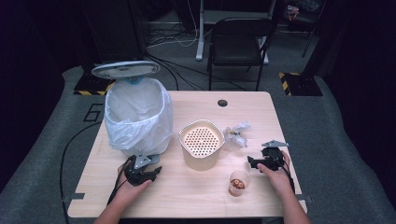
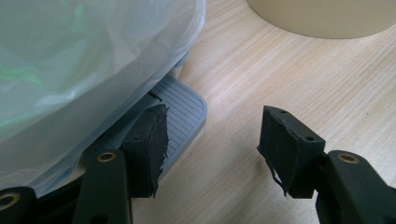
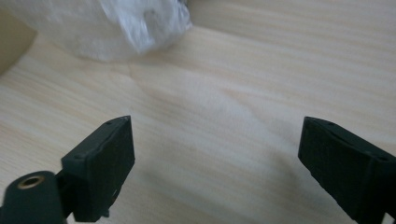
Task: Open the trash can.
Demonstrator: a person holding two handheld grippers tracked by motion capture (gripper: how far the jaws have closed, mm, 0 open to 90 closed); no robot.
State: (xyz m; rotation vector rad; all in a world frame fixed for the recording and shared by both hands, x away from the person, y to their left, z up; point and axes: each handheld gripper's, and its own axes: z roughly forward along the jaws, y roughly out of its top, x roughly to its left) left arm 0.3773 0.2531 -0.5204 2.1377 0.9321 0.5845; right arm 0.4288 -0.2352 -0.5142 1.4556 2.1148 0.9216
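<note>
A: Status of the disposal work?

B: Judged early. The pedal bin (image 1: 138, 119) stands at the table's (image 1: 261, 116) left rear with its lid (image 1: 126, 69) raised, and the left gripper (image 1: 145, 175) rests on the gray foot pedal (image 2: 184, 112). One pad (image 2: 154, 140) sits on the pedal and the jaws stand apart, gripping nothing. No waste has visibly gone in yet.

A: Contents of the bin?

B: A white plastic liner (image 1: 140, 107) covers it; the interior cannot be read from the high view.

A: Next container?

B: The beige pot (image 1: 201, 144), center, holds a perforated insert; nothing visible on it.

A: And the small items?

B: A clear cup (image 1: 238, 183) near the front edge holds brown pieces. A crumpled clear wrapper (image 1: 236, 135) lies just right of the pot.

A: Right gripper?

B: The right gripper (image 1: 252, 163) hovers over bare wood, jaws spread and empty, the wrapper ahead of it. Remaining, by estimate: pick up the wrapper and drop it in the bin.
</note>
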